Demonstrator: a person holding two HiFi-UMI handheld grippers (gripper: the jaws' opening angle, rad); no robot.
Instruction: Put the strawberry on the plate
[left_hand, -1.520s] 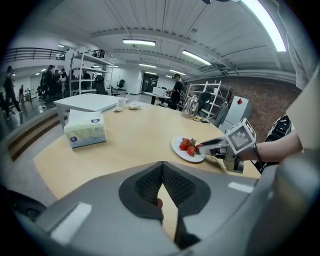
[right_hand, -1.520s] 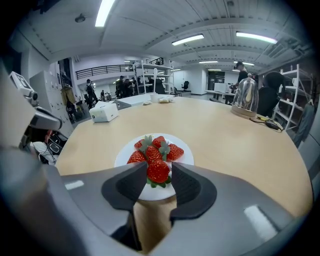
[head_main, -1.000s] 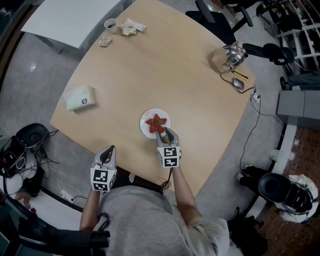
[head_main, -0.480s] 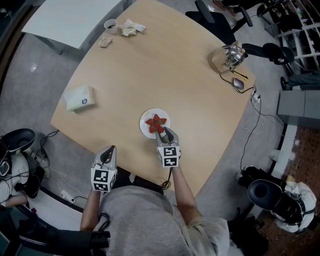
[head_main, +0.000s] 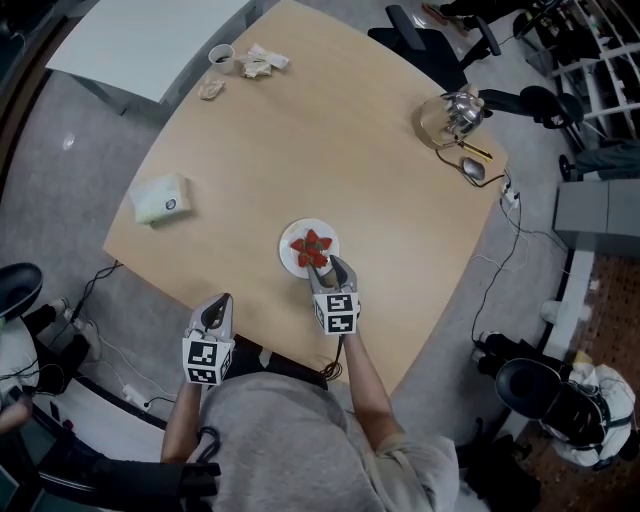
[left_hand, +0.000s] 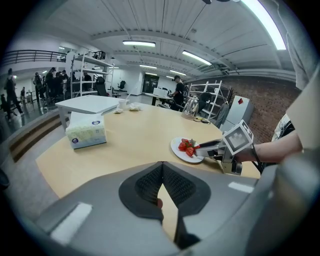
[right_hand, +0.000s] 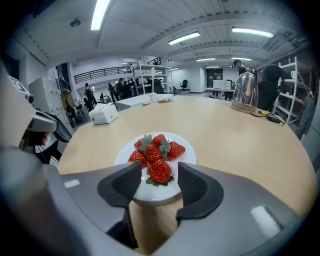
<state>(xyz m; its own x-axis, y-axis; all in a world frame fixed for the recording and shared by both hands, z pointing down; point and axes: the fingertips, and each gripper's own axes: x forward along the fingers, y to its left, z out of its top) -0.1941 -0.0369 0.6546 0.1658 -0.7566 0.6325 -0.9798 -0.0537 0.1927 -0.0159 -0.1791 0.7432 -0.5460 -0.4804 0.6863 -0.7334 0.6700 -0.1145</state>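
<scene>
Table (right_hand: 240, 150) > plate (right_hand: 188, 159), just ahead of the right gripper (head_main: 321, 266). Its jaws are opening, pads clear of the strawberry (right_hand: 160, 171) between them, nothing gripped. Berry sits on the plate's near side, touching the other strawberries (right_hand: 155, 147) beyond the tips. Placement looks done. Berry is red, seeded, with its green calyx toward the gripper. Left gripper (left_hand: 162, 167) is closed, empty, well off to the left.

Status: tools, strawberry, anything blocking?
Right tool opening, strawberry between its jaws, loose on plate. Left tool shut. Nothing in the way.
</scene>
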